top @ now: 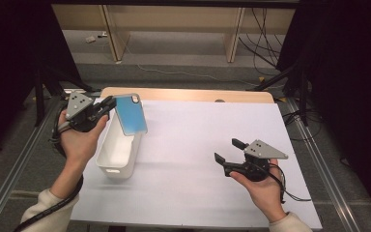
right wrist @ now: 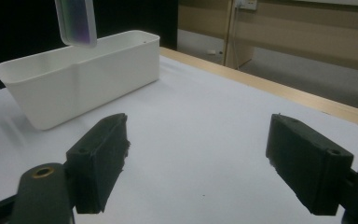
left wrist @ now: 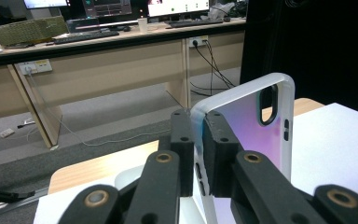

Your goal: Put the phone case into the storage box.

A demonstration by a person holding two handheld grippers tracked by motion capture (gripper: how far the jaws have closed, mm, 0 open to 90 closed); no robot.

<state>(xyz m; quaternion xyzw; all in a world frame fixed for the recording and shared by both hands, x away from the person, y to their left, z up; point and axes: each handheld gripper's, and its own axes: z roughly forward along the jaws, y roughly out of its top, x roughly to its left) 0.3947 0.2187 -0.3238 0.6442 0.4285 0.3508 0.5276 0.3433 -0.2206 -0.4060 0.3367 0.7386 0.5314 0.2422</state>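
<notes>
White sheet covers the tabletop (top: 193,159), a wood strip bare at the far edge; open floor and desks beyond; metal rails run along both sides; middle and right of the sheet lie bare, plenty of room there. White bin (top: 118,152) stands near the sheet's left edge, long side running away from the person. Phone case (top: 130,114) hangs in the air over the bin's far end, tilted, camera cutout at the far top corner; not touching the bin. Left gripper (top: 107,105) sits just left of the case, jaws clamped on its edge, pads pressing both faces. Right gripper (top: 228,152) hovers low over the sheet, well right of the bin, jaws wide apart, holding nothing.
</notes>
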